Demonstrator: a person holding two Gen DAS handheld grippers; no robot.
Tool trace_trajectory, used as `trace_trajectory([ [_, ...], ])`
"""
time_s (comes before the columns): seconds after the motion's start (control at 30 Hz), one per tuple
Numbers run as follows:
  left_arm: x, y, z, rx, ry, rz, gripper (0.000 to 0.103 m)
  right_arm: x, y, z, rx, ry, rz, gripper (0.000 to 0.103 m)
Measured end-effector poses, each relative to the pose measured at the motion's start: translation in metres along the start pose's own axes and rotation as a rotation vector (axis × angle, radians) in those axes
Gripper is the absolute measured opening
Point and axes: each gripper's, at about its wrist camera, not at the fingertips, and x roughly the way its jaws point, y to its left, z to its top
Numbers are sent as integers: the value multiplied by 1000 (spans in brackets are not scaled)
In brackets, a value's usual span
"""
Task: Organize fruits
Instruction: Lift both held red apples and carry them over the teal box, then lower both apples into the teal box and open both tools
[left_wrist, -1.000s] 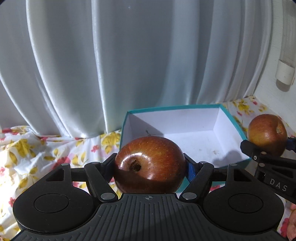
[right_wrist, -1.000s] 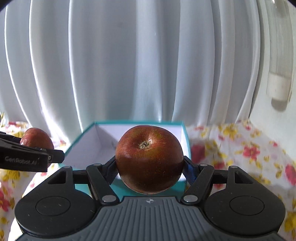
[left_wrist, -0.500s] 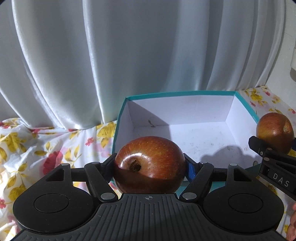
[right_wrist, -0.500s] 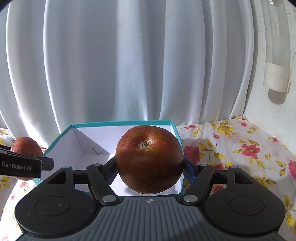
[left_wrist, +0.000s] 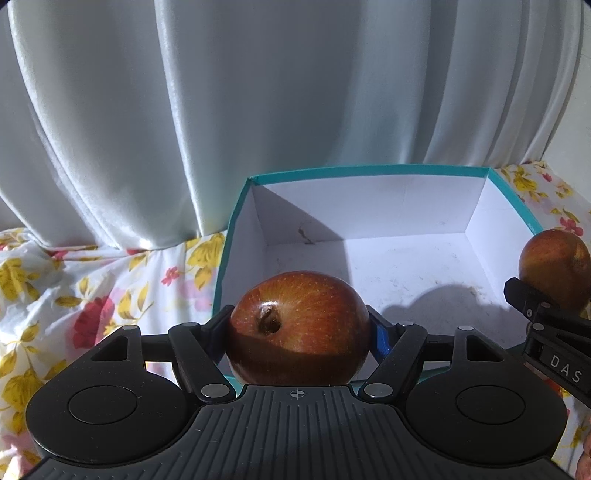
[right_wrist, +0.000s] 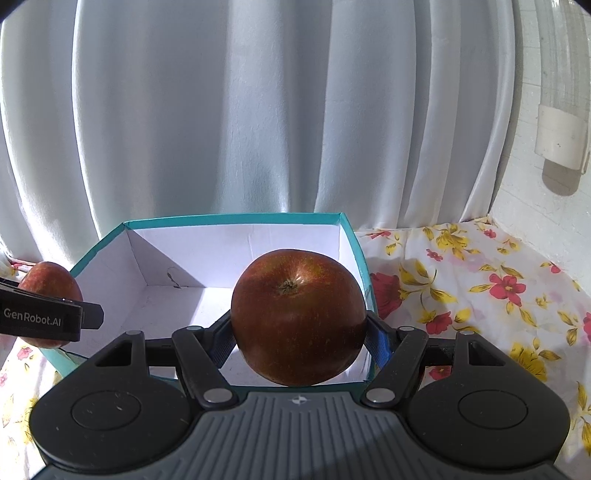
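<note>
Curtain (left_wrist: 258, 110) folds are hanging pale and grey behind everything, reaching down to a floral cloth (left_wrist: 92, 295) that is covering the surface in yellow and red blossoms. A teal box (left_wrist: 369, 170) with a white inside is sitting on that cloth, open at the top, with a small dark mark on its back wall and some faint specks on its floor. In the right wrist view a white wall (right_wrist: 546, 229) is rising at the far right, carrying a white tube-like fitting (right_wrist: 561, 136) near the top. Nothing is lying between either gripper and the box opening; only the near wall of the box is crossing beneath the fruit. The left gripper (left_wrist: 299, 332) is clamping its jaws on the first apple (left_wrist: 299, 328), one finger pressing each side, with the apple's dimple facing the camera (it is hanging over the near left edge of the box, above the rim). The right gripper (right_wrist: 299, 325) is likewise gripping the second apple (right_wrist: 299, 317) firmly between its jaws, the fruit's pit turned upward, and it is hovering over the near right part of the box. Each gripper is showing at the edge of the other's view, the two apples sitting well apart across the box.
</note>
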Motion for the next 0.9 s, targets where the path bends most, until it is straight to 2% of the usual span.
trace_trajectory([
  [0.5, 8, 2, 0, -4, 24, -10, 77, 7, 2, 1, -15, 28, -1, 71],
  [0.57, 5, 1, 0, 0, 3, -15, 76, 9, 1, 1, -18, 39, 0, 71],
  [0.63, 2, 1, 1, 3, -20, -12, 81, 11, 0, 1, -15, 46, -1, 72],
  [0.8, -12, 11, 4, -44, -61, -25, 82, -3, 0, 10, -53, -51, -34, 73],
  [0.9, -32, 21, 1, -74, -127, -43, 83, -22, 1, 15, -85, -144, -42, 90],
])
